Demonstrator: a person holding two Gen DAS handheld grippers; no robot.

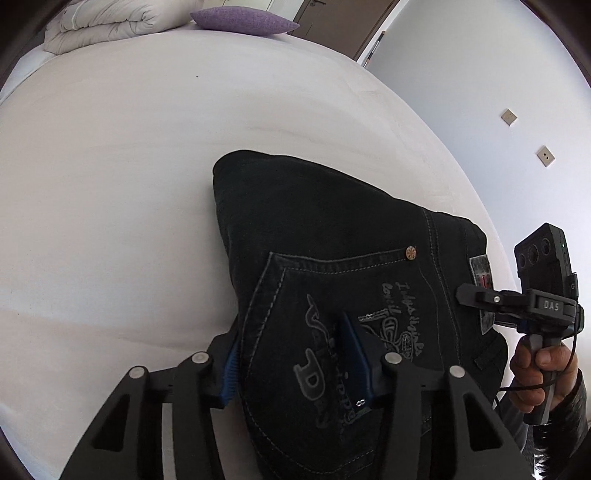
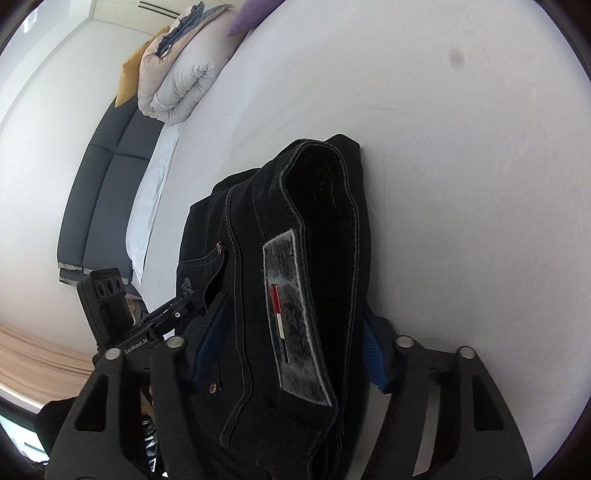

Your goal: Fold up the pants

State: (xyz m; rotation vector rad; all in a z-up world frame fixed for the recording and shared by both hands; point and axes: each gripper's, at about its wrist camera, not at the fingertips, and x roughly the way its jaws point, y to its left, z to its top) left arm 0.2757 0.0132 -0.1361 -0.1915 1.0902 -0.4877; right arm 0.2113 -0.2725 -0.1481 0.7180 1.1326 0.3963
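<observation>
One pair of pants (image 1: 332, 229) gripped by two grippers: left gripper (image 1: 295, 365), right gripper (image 2: 291, 347).

The white bed sheet (image 1: 129, 166) lies bare and wide on the left and far side of the folded black pants (image 1: 332, 229), so a gripper can pass there freely. At the far end a rolled duvet (image 1: 107, 26) and a purple pillow (image 1: 243, 20) stand in the way. On the right the bed edge is near, and there the right gripper (image 1: 476, 297) takes the room beside the pants.
</observation>
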